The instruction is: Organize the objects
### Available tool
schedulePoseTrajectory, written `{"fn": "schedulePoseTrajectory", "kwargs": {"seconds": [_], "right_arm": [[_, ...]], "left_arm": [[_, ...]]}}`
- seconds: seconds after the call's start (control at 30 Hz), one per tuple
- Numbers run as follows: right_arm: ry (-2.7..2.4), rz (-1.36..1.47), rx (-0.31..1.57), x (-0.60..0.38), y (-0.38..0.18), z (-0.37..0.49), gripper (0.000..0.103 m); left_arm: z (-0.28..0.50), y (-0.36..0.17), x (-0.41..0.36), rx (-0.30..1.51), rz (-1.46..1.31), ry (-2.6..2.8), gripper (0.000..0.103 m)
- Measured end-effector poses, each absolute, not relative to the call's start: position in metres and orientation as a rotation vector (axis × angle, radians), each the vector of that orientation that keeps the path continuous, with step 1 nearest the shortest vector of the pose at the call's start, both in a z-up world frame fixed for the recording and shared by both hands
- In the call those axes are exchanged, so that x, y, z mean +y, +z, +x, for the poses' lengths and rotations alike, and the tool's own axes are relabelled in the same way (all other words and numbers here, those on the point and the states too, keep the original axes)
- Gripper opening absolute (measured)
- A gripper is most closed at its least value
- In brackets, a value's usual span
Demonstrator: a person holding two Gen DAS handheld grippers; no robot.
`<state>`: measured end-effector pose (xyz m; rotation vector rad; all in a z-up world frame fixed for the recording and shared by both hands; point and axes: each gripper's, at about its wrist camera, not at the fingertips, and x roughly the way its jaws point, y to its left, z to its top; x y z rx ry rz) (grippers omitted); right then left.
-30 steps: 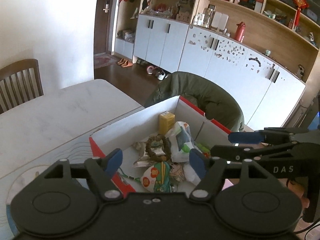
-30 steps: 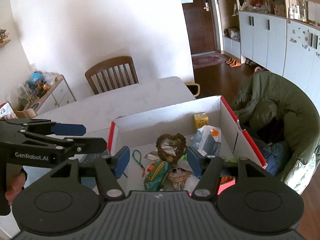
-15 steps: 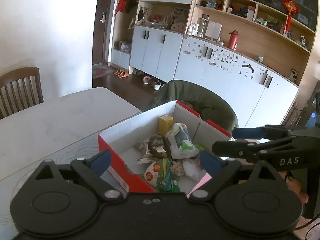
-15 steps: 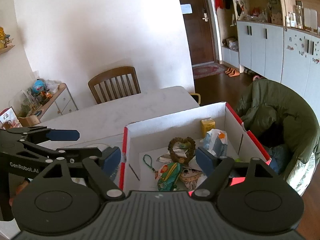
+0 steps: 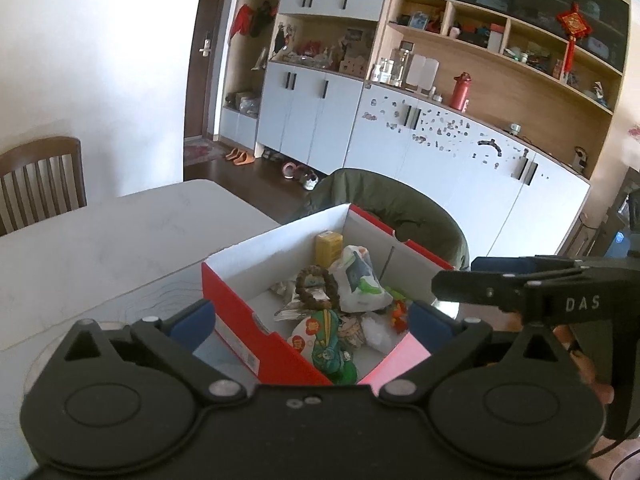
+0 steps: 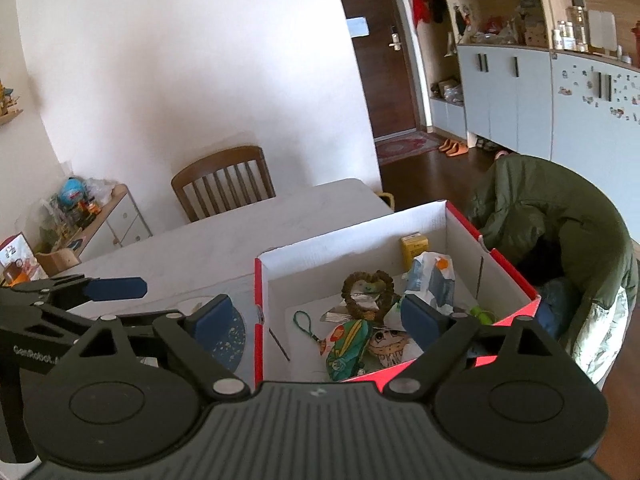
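Box [image 5: 240, 312] below both grippers' wide-open, empty fingers [image 6: 216, 316].

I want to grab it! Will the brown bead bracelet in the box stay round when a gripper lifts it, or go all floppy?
The bead bracelet looks strung from separate beads, so it would probably sag into a droopy loop. Its rounded beads may slip between the pads. It looks small, so likely light, and it might snag the wrappers beneath it.

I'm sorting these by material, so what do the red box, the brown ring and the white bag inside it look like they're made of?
Red box: likely cardboard, matte white inside, with thin folded walls. Brown ring: seemingly wooden beads, knobbly and dull; it could be woven fibre. White bag: thin plastic film, crinkled and slightly glossy, with printed colours.
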<state>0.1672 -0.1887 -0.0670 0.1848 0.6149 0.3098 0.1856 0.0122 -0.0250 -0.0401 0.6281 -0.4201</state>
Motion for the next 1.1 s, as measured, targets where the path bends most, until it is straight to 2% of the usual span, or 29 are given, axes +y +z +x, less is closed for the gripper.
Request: {"fn": "schedulePoseTrajectory", "kwargs": {"seconds": [0.13, 0.4, 1.1], "right_arm": [[0.312, 0.2, 0.591, -0.191, -0.065, 0.16, 0.098], [0.268, 0.224, 0.568, -0.195, -0.062, 0.15, 0.1], [0.168, 0.281, 0.604, -0.204, -0.067, 0.149, 0.101]], "left_arm": [[0.18, -0.023, 0.012, 0.604, -0.033, -0.431, 0.103], [0.176, -0.021, 0.014, 0.593, -0.038, -0.433, 0.103], [0.17, -0.022, 0.013, 0.587, -0.017, -0.448, 0.103]]}}
